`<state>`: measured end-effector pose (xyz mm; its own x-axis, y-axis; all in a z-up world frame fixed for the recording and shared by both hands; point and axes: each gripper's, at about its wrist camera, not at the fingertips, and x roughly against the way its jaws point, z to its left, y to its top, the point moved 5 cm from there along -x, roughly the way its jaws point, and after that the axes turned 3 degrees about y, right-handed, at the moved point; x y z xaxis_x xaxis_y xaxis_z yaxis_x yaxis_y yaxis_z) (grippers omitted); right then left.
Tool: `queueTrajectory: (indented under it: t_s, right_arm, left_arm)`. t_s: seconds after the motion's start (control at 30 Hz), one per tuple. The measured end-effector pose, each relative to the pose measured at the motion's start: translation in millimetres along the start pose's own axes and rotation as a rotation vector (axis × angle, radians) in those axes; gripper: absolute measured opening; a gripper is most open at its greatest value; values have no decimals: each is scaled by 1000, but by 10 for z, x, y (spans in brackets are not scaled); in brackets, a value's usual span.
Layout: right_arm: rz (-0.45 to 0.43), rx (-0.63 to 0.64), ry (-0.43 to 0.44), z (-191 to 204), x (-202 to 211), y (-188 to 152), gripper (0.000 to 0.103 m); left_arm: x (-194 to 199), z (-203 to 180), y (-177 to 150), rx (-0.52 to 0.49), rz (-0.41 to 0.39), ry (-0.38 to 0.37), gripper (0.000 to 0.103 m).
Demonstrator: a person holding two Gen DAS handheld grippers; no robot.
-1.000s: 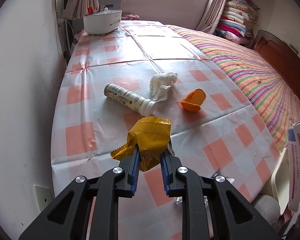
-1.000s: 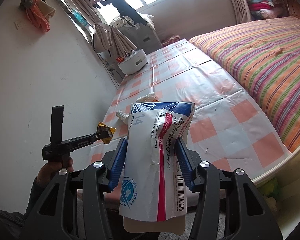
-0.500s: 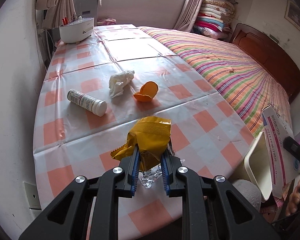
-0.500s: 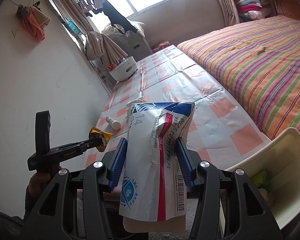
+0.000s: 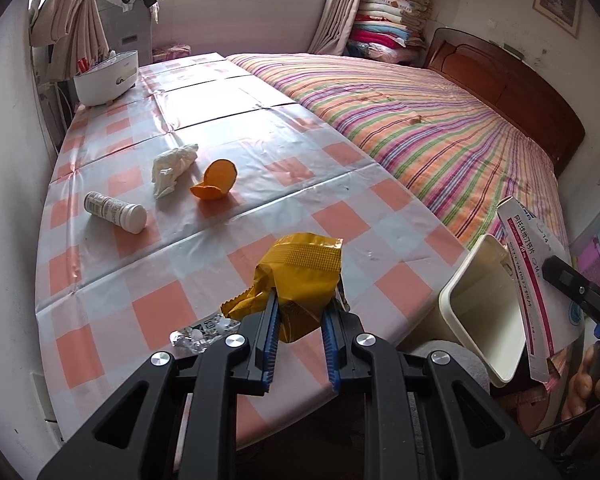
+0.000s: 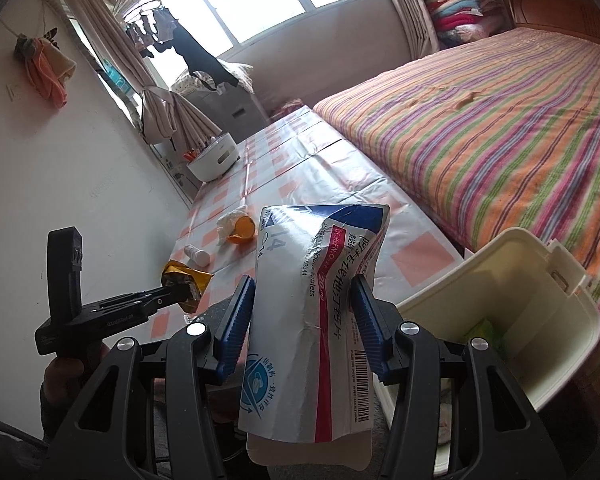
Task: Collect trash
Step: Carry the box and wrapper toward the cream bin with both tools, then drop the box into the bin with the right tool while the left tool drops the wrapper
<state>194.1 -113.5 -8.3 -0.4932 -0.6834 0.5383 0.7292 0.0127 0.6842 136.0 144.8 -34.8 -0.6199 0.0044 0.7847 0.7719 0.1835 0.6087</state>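
Left wrist view only: a blister pack point(image 5: 204, 330) lies at the near edge of the checked table point(image 5: 340, 220), at 9 o'clock of the left gripper point(image 5: 300, 312), whose jaws are clamped on a yellow wrapper point(image 5: 302, 268). Right wrist view only: green waste inside the cream bin point(image 6: 512, 320), at 3 o'clock of the right gripper point(image 6: 304, 316), which stands partly open, pinching a flattened medicine box point(image 6: 312, 312). Versus one second earlier, the bin has entered both views; bottle point(image 5: 115, 213), tissue point(image 5: 172, 168) and orange peel point(image 5: 216, 181) lie farther off.
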Motion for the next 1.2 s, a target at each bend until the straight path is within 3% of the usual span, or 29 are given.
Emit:
queueTrajectory:
  t_s: [0.47, 0.83, 1.1, 1.2]
  right_arm:
    - [-62, -70, -99, -430, 446, -140, 48]
    - [-93, -107, -145, -676, 594, -229, 49]
    - [-117, -111, -158, -815, 612, -185, 54]
    - [-126, -135, -147, -880, 583, -174, 68]
  left_arm:
    - [72, -852, 6, -140, -10, -89, 19]
    - [154, -1256, -50, -205, -7, -123, 19]
    - [142, -1441, -65, -240, 4, -132, 19]
    - [109, -1520, -66, -252, 13, -136, 19]
